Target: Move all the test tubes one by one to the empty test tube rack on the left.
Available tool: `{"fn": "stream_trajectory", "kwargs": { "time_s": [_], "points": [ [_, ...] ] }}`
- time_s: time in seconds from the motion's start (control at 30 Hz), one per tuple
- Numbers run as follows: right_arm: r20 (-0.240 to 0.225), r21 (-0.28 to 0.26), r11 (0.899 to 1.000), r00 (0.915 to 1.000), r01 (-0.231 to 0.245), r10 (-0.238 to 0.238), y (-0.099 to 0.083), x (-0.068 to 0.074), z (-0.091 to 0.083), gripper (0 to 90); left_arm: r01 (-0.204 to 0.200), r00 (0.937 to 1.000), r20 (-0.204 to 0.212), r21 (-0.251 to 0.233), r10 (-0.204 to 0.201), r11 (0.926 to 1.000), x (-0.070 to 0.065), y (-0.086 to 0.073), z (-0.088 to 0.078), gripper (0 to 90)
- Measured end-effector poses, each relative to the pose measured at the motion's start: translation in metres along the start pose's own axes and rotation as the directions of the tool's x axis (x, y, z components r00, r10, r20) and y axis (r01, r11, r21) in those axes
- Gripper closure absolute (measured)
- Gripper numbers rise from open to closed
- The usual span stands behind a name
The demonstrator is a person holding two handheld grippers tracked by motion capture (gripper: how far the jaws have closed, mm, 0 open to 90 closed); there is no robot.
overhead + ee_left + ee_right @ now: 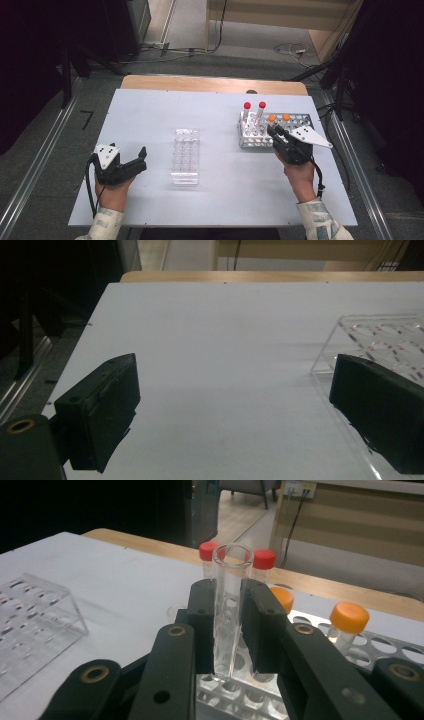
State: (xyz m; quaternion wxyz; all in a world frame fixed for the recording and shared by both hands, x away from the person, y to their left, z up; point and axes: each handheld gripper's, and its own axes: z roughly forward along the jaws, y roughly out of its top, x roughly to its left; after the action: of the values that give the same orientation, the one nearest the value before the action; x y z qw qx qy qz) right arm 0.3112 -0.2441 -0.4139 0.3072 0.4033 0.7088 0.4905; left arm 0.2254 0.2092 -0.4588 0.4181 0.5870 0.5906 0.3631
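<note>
The right gripper [229, 630] pinched an uncapped glass tube [229, 605] upright between its fingers, just above the metal rack [300, 121] at the counter's right. If tilted, the tube could snag a rack hole or slip. The left gripper [134, 161] rested with fingers spread, left of the clear rack [185, 156].
</note>
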Motion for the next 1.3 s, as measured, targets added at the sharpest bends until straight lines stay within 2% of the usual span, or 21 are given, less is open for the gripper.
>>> {"fn": "stream_trajectory", "kwargs": {
  "time_s": [0.17,0.33,0.53,0.7,0.97,1.1,1.13,1.17,1.3],
  "points": [
    [-0.031,0.021,1.0,0.9994,0.016,-0.015,-0.005,0.008,-0.005,72.9,-0.03,0.9986,0.043,-0.011,0.03,0.9995,-0.015,0.004,-0.005,7.0],
    [-0.066,0.03,0.999,0.9976,0.024,-0.022,-0.01,0.016,-0.011,72.9,-0.054,0.9927,0.107,-0.016,0.056,0.9984,-0.032,0.007,-0.01,7.1],
    [-0.121,0.049,0.998,0.9923,0.034,-0.027,-0.016,0.031,-0.009,72.9,-0.077,0.9788,0.189,-0.01,0.077,0.997,-0.052,0.01,-0.013,9.3],
    [-0.167,0.071,0.995,0.9844,0.068,-0.055,-0.022,0.048,-0.003,72.9,-0.087,0.9662,0.243,-0.001,0.085,0.9962,-0.068,0.013,-0.014,9.5],
    [-0.232,0.087,0.992,0.9702,0.094,-0.071,-0.029,0.072,0.003,72.9,-0.126,0.9372,0.327,-0.007,0.121,0.992,-0.098,0.018,-0.011,15.3],
    [-0.264,0.099,0.989,0.9607,0.114,-0.084,-0.037,0.088,0.008,72.9,-0.148,0.917,0.373,-0.013,0.142,0.9889,-0.116,0.021,-0.01,20.3],
    [-0.271,0.098,0.987,0.958,0.124,-0.093,-0.039,0.091,0.009,72.9,-0.153,0.9099,0.388,-0.017,0.148,0.988,-0.121,0.022,-0.01,21.2],
    [-0.281,0.099,0.986,0.9546,0.132,-0.1,-0.04,0.095,0.011,72.9,-0.158,0.9063,0.395,-0.016,0.151,0.9874,-0.124,0.022,-0.01,21.9],
    [-0.297,0.102,0.985,0.9497,0.136,-0.1,-0.041,0.103,0.012,72.9,-0.174,0.8846,0.435,-0.025,0.168,0.9844,-0.143,0.025,-0.006,24.3]
  ]
}}
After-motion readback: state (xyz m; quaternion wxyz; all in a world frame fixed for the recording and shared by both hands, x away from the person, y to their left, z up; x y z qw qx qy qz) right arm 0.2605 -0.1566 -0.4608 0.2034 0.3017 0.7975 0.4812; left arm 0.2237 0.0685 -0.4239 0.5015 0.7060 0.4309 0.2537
